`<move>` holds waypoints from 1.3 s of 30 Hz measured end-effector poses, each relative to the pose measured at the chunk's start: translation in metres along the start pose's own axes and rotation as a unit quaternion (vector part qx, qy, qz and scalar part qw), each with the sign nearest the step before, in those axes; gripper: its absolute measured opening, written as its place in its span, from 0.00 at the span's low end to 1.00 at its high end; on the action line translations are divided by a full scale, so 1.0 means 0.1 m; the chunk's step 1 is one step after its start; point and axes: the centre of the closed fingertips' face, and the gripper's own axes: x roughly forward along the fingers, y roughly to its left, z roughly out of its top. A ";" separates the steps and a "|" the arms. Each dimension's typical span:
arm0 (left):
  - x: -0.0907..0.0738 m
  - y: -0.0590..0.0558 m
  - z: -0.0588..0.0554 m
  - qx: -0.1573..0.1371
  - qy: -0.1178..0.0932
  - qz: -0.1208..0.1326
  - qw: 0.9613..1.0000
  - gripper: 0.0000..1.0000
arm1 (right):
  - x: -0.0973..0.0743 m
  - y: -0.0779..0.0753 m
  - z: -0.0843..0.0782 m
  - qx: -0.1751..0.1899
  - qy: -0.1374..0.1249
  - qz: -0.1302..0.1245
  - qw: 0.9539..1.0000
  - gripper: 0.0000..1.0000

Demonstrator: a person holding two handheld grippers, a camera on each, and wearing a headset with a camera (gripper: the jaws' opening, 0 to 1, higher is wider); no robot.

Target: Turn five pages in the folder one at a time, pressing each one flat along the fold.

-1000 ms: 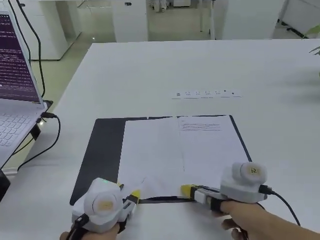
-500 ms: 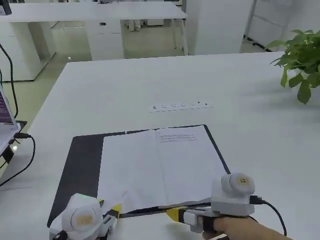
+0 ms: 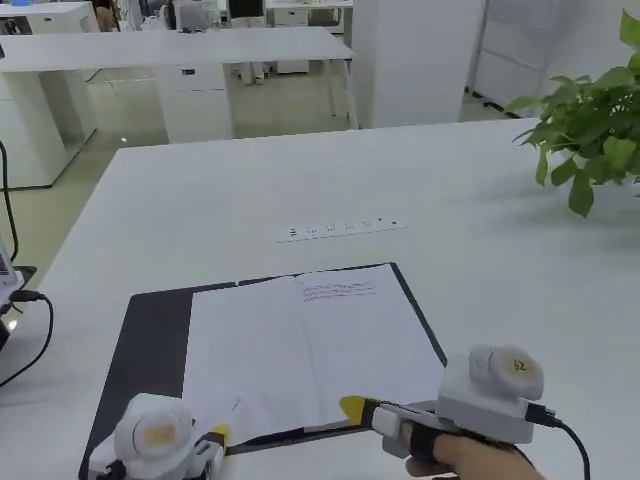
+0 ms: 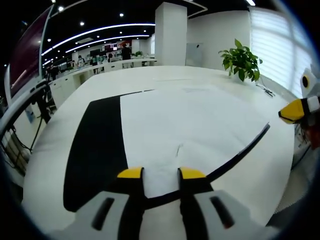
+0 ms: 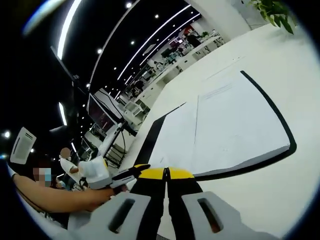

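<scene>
The left gripper (image 4: 161,175), at seven o'clock in the head view, has its jaws apart at the near edge of the open folder (image 3: 155,335), which lies at six o'clock on the table (image 3: 480,220). At five o'clock, the right gripper (image 3: 352,407) has its jaws pressed together at the page's (image 3: 300,340) edge.

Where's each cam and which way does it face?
Head view: headset, down at folder; left gripper, right gripper, a hand show.
Left gripper view: on left gripper, across folder toward plant; own open jaws.
Right gripper view: on right gripper, across folder; own shut jaws, left gripper, an arm.
Shared: the folder, in all three.
</scene>
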 end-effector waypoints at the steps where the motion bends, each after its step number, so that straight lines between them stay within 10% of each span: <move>1: 0.00 -0.02 0.00 -0.007 0.002 -0.009 1.000 0.28 | -0.02 -0.01 0.02 0.000 -0.002 -0.003 1.000 0.00; 6: -0.02 -0.11 0.02 -0.087 0.028 -0.031 0.995 0.26 | -0.14 -0.10 0.14 -0.004 -0.023 -0.029 0.999 0.00; 20: -0.39 -0.44 0.45 -0.103 -0.016 -0.075 0.992 0.38 | -0.43 -0.40 0.41 -0.031 -0.061 -0.087 0.994 0.00; 39: -0.69 -0.36 0.47 -0.100 -0.026 -0.053 0.993 0.56 | -0.65 -0.63 0.60 -0.103 -0.079 -0.145 0.981 0.11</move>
